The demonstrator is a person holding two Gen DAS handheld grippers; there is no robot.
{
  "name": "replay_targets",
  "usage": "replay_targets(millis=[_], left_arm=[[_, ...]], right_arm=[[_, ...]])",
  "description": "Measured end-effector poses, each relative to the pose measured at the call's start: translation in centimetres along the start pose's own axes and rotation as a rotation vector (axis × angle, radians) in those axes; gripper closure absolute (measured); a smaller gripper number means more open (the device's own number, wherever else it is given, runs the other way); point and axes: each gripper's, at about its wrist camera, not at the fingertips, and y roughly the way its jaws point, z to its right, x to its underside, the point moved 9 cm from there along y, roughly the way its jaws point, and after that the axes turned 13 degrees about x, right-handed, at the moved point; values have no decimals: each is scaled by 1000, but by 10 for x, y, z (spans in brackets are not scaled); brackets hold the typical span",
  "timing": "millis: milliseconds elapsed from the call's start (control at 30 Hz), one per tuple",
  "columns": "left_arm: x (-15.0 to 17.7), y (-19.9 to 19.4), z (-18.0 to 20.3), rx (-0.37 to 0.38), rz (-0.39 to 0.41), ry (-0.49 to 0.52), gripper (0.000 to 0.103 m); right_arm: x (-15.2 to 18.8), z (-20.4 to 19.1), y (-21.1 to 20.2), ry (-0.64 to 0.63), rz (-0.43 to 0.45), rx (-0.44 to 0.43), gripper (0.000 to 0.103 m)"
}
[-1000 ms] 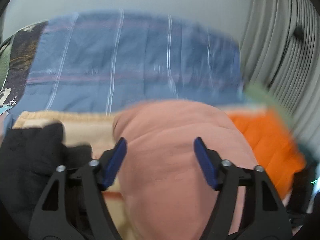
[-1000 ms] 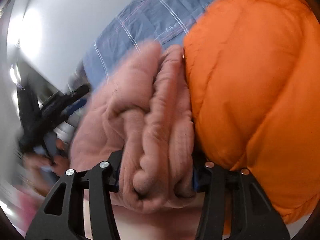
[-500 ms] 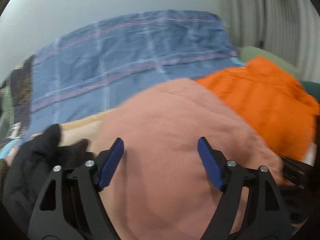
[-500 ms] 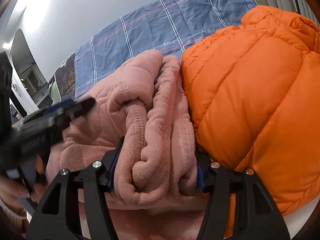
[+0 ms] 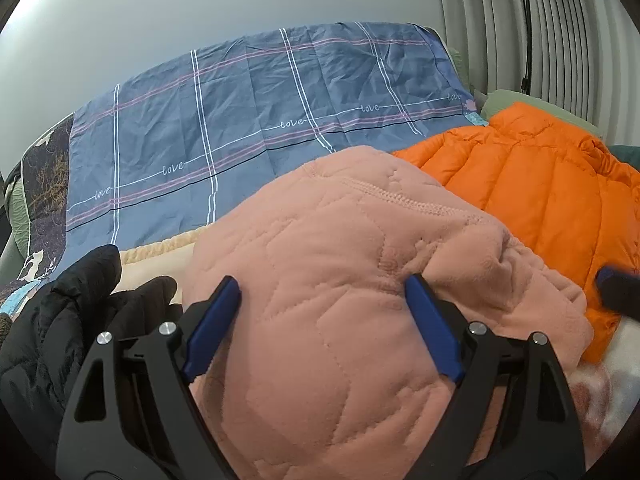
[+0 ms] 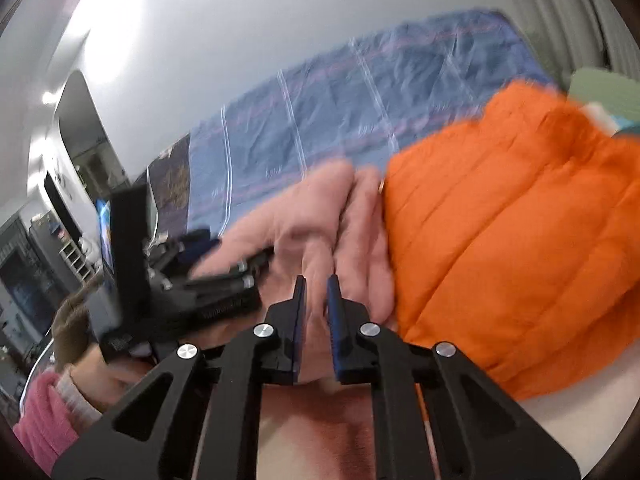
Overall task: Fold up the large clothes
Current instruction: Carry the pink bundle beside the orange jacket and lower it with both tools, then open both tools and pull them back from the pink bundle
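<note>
Bed with blue plaid sheet (image 5: 256, 120) fills left wrist view, pale wall behind. Pink quilted fleece (image 5: 344, 280) bunched on sheet's near edge; orange puffer jacket (image 5: 552, 188) right of fleece, black jacket (image 5: 52, 320) left. Left gripper (image 5: 320, 320) spread wide over fleece, jaws having just opened further, pads not pinching.

Right wrist view, blurred: right gripper (image 6: 317, 300) nearly closed, jaws just snapped together, nothing clearly between; fleece just beyond tips, puffer to right.
</note>
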Motion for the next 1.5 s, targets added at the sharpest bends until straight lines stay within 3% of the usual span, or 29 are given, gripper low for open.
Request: replay_targets(millis=[100, 233, 433, 600, 700, 833, 967, 1133, 1333, 1500], left_arm=[[1, 3, 4, -18, -2, 14, 16], [0, 14, 10, -101, -5, 44, 16], [-1, 13, 12, -116, -11, 27, 16], [-4, -11, 15, -129, 1, -2, 16], [-2, -31, 18, -103, -4, -31, 11], [0, -56, 30, -102, -20, 1, 7], [8, -81, 49, -48, -48, 5, 5], [19, -123, 72, 9, -12, -29, 4], [45, -196, 105, 65, 69, -129, 2], [63, -267, 139, -2, 159, -68, 2]], right_arm=[[15, 17, 32, 7, -31, 91, 95], [16, 17, 36, -33, -28, 164, 95], [19, 15, 39, -44, -44, 165, 95], [13, 9, 19, -36, -10, 134, 89], [10, 10, -15, -43, 22, 168, 79], [14, 12, -51, -66, 19, 185, 79], [26, 16, -88, -45, 15, 181, 78], [44, 11, -134, -113, 31, 234, 76], [60, 2, -205, -205, 126, 282, 54], [75, -2, -271, -223, 205, 291, 35]])
